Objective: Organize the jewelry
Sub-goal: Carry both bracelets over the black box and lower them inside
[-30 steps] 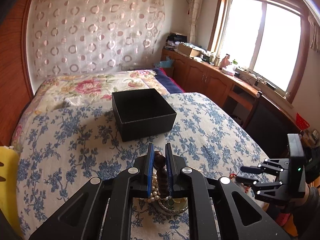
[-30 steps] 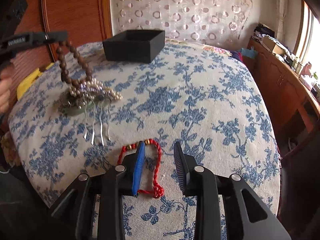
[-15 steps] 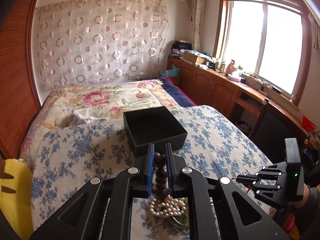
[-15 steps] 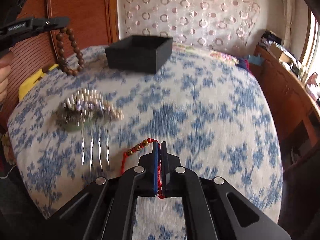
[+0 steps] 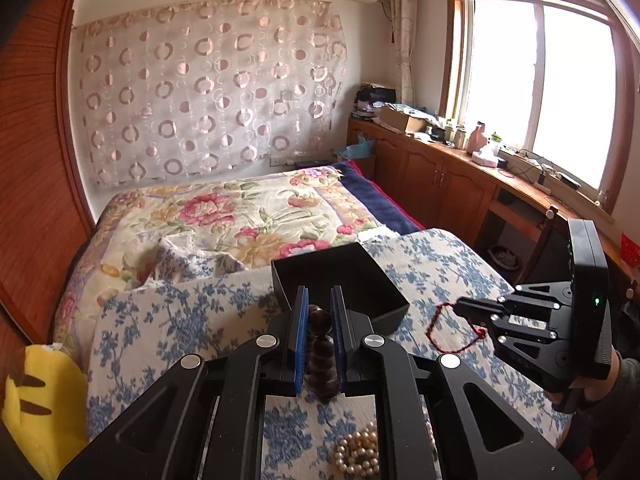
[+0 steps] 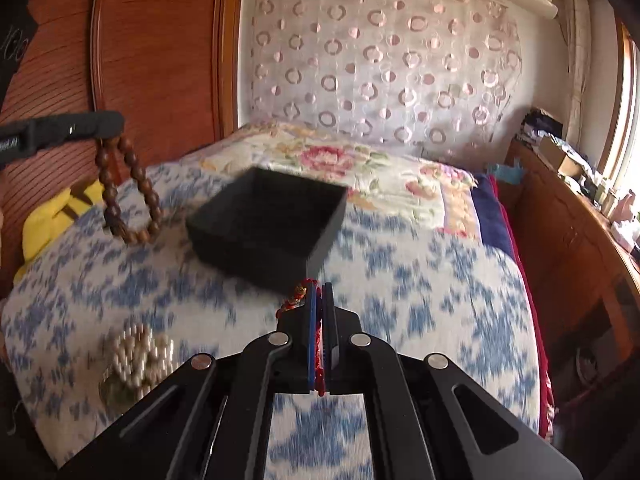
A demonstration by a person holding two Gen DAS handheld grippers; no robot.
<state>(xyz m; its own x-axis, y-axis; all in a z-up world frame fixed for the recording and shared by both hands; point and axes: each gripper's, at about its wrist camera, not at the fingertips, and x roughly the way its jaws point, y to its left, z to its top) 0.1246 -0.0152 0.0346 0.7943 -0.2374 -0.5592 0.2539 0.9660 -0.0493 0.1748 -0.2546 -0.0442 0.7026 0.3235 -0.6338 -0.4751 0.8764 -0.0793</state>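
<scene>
My left gripper (image 5: 319, 300) is shut on a brown wooden bead bracelet (image 5: 319, 350), held in the air just in front of the open black box (image 5: 340, 284). In the right wrist view the bracelet (image 6: 128, 196) hangs from the left gripper (image 6: 108, 124) to the left of the box (image 6: 272, 220). My right gripper (image 6: 319, 292) is shut on a red cord bracelet (image 6: 298, 300), lifted near the box's front corner. It shows in the left wrist view (image 5: 460, 308) with the red cord (image 5: 440, 328) dangling right of the box.
A pile of pearl jewelry (image 6: 140, 356) lies on the blue-flowered cloth (image 6: 420, 280) at the left; it also shows in the left wrist view (image 5: 360, 452). A yellow plush (image 5: 36, 400) sits at the left edge. A wooden cabinet (image 5: 440, 184) runs along the right.
My right gripper shut on the red cord bracelet and lifted it toward the box. My left gripper raised the bead bracelet off the pile and moved toward the box.
</scene>
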